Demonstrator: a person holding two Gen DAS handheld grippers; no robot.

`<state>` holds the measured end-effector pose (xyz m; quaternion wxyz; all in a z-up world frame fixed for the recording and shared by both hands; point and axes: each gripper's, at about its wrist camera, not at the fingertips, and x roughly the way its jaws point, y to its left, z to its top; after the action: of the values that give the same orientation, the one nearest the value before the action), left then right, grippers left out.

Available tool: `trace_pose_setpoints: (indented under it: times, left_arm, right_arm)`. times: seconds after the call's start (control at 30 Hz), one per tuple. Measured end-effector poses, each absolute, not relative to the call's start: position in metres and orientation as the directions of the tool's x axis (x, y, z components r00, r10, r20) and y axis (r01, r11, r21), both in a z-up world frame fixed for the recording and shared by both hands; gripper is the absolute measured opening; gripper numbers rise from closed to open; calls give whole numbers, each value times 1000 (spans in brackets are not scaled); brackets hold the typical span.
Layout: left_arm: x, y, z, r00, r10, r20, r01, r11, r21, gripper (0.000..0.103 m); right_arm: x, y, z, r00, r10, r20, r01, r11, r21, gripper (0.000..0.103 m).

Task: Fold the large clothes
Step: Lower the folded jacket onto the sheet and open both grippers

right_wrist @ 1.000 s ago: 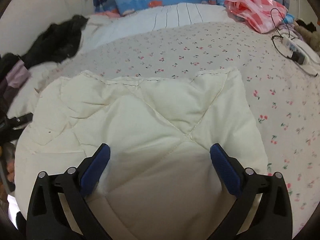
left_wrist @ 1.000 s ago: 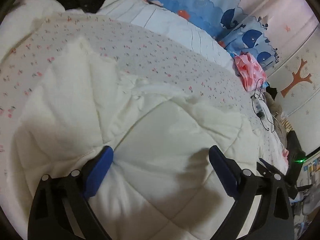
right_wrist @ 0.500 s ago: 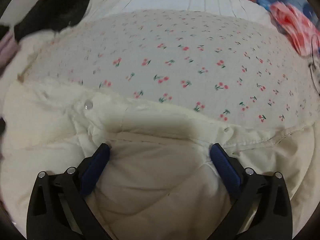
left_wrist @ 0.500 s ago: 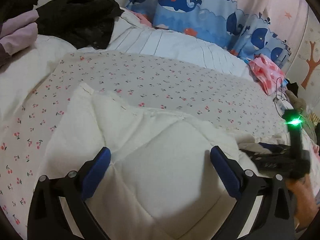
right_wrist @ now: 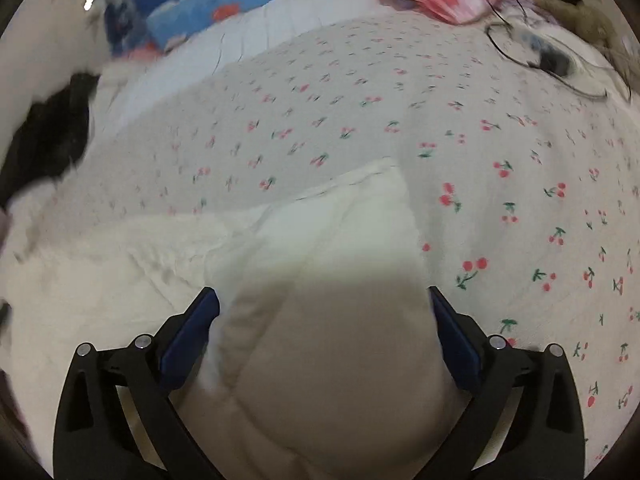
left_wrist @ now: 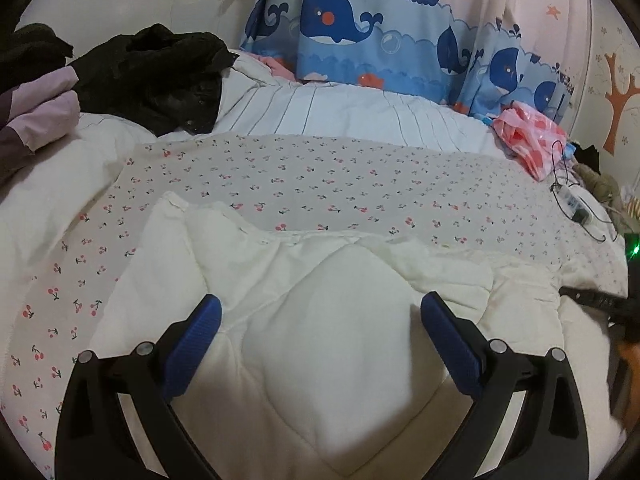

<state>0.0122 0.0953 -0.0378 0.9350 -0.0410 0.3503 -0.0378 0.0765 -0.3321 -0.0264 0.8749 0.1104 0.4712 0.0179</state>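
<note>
Now: Both Grippers Wide Over a Cream Quilted Garment on the Bed

Spread across the near part of the cherry-print sheet [left_wrist: 360, 184] lies the cream quilted garment [left_wrist: 340, 328], its far edge running unevenly from left to right, its padded panels stitched in diamonds. The left gripper [left_wrist: 320, 316] hovers over the middle of it with both blue pads spread wide and nothing between them but the cloth lying below; it grips nothing. The right gripper [right_wrist: 324, 312] is spread just as wide, and a raised fold or flap of the garment [right_wrist: 332, 264] fills the gap between its pads. The pads stand at the flap's sides without visibly pinching it, though that view is blurred, so contact cannot be ruled out.

The step in hand looks like taking hold of an edge to carry it over. Doing that well calls for closing on a seam or doubled edge, not on puffy filling that slips, and lifting both sides level so the fold line stays straight. Padding this thick will likely spring back, so pressing the crease flat would help.

No containers show. Loose things sit at the bed's margins: a black garment [left_wrist: 160, 76] far left, a pink bundle [left_wrist: 528, 136] and a cable [left_wrist: 576, 204] far right, all well apart from the work.
</note>
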Motion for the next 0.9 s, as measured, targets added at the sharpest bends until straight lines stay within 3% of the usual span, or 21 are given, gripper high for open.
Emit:
trace_pose_setpoints:
  times: [0.1,0.3,0.43,0.9]
  left_arm:
    - [11,94,-38,755,-87,-650,38,995,-89,96]
    - [8,88,-39,767,-67,-638,42,998,-54,96]
    - [5,86,-37,776,-72,-626,51,997,-52,96]
    - [10,88,-45,756,-81,-650,49,997,-67,96]
  right_arm:
    - [70,-323,-13,561,104,-821,48,986,157,96]
    - [-3,-315,32,722,105,-684,-17,991,133,96]
    - [3,-324,-10,683,119,-720,14,984,176,96]
    - [4,-332,-16,675,158,-720,25,972,236,96]
